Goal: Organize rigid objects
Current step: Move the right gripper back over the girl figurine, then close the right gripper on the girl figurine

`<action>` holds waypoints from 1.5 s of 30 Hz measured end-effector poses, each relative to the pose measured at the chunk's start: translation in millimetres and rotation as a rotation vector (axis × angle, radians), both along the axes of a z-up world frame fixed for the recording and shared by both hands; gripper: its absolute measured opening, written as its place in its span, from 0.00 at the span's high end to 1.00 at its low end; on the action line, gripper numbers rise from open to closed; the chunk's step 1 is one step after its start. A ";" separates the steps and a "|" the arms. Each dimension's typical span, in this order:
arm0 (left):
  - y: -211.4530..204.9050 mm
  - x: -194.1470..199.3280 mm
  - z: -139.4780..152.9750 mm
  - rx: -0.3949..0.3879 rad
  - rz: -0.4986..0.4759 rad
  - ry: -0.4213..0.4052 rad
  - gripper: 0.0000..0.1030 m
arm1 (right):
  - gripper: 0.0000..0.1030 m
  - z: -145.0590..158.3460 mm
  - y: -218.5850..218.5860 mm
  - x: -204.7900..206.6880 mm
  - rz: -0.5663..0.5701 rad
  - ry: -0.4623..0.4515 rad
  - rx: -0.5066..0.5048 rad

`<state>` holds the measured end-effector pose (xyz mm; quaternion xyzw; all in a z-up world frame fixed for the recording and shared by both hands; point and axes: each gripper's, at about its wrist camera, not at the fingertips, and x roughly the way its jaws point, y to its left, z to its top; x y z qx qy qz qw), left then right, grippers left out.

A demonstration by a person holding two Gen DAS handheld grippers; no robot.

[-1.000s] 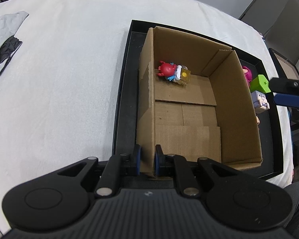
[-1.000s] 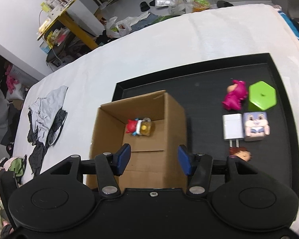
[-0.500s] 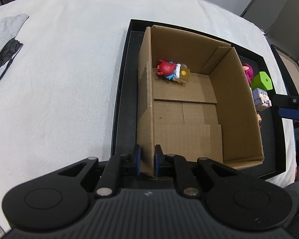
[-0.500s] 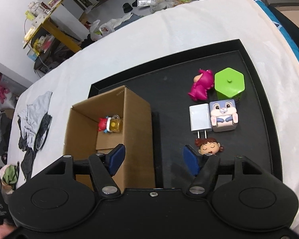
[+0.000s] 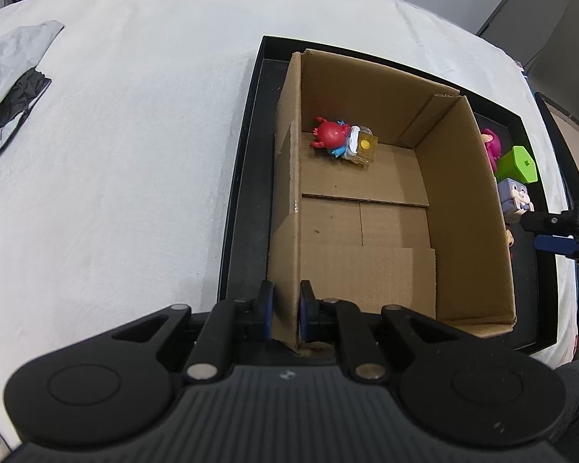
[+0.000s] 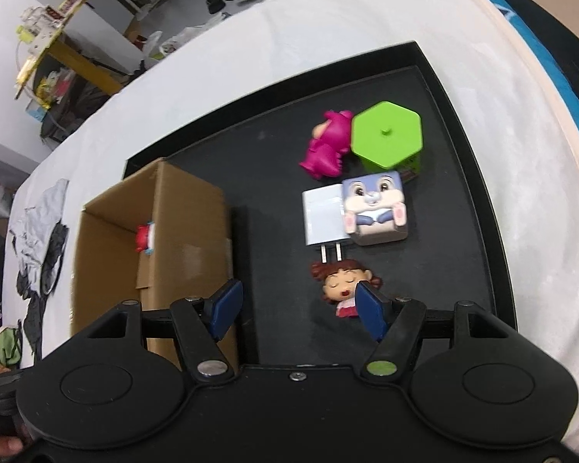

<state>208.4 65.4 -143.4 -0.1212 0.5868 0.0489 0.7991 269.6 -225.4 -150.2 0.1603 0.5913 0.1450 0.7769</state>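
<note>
Cardboard fills the nearest part of the left wrist view, where the left hand-held gripper (image 5: pixel 286 308) is clenched on the near wall of the cardboard box (image 5: pixel 471 208), one pad outside and one inside. The box stands in a black tray (image 6: pixel 459 88) on the white-covered surface (image 5: pixel 115 154). Farther in, a red toy figure (image 5: pixel 330 135) lies against the box's far wall, touching a small yellow block (image 5: pixel 366 144). On the other side, the right hand-held gripper (image 6: pixel 297 305) hangs spread wide and empty above the tray floor, its right pad just in front of a sleeping-face doll (image 6: pixel 341 283). Beyond the doll lie a white charger (image 6: pixel 322 218) and a rabbit cube (image 6: pixel 374 208) side by side, then a pink figure (image 6: pixel 328 146) touching a green hexagonal container (image 6: pixel 386 133).
</note>
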 end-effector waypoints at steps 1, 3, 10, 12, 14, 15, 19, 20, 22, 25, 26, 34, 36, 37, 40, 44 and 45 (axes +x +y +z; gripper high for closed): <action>0.3 0.5 -0.3 0.000 0.001 0.002 0.88 | 0.38 -3.9 -0.6 1.5 -0.006 0.008 -0.004; -0.4 1.2 -0.7 0.001 -0.001 0.005 0.88 | 0.38 -9.2 0.2 3.7 -0.010 0.019 -0.014; 0.3 3.0 -3.6 -0.008 0.003 0.006 0.88 | 0.38 -31.1 2.8 12.5 -0.025 0.068 -0.062; 0.4 2.8 -4.5 -0.008 0.001 0.005 0.88 | 0.38 -36.8 4.6 14.8 -0.029 0.080 -0.079; 0.0 2.6 -5.0 -0.006 -0.004 0.003 0.88 | 0.38 -41.2 8.0 16.4 -0.031 0.086 -0.095; 0.3 2.3 -5.1 -0.007 -0.005 0.003 0.88 | 0.38 -42.7 9.7 16.8 -0.031 0.086 -0.103; 1.8 -0.2 -3.4 -0.015 -0.010 -0.007 0.88 | 0.49 -47.5 17.9 16.2 -0.031 0.087 -0.155; 1.9 -0.5 -3.2 -0.014 -0.011 -0.008 0.88 | 0.54 -50.2 19.6 16.4 -0.028 0.093 -0.169; 2.0 -0.9 -2.9 -0.014 -0.012 -0.007 0.88 | 0.55 -51.1 26.0 15.1 -0.014 0.084 -0.196; 2.7 -1.6 -2.0 -0.018 -0.013 -0.009 0.88 | 0.70 -45.4 27.6 12.5 0.002 0.071 -0.207; 3.0 -1.6 -1.9 -0.019 -0.013 -0.009 0.88 | 0.70 -43.4 26.5 11.9 -0.003 0.071 -0.196; 3.3 -1.9 -0.3 -0.022 -0.018 -0.008 0.88 | 0.70 -24.2 19.6 0.4 -0.013 0.035 -0.188; 3.3 -0.8 -0.4 -0.022 -0.019 -0.008 0.88 | 0.70 -17.1 16.6 1.2 -0.018 0.024 -0.180; 3.2 -0.6 -0.3 -0.021 -0.020 -0.008 0.88 | 0.70 -13.9 15.7 -0.1 -0.019 0.020 -0.174; 3.0 0.5 0.2 -0.020 -0.022 -0.010 0.87 | 0.70 -4.9 14.6 -4.0 -0.021 0.011 -0.165; 3.7 0.7 -0.3 -0.024 -0.023 -0.008 0.87 | 0.70 10.1 19.3 -7.5 -0.013 -0.012 -0.158; 3.6 0.9 -0.1 -0.024 -0.022 -0.009 0.87 | 0.70 13.5 20.7 -8.3 -0.010 -0.017 -0.156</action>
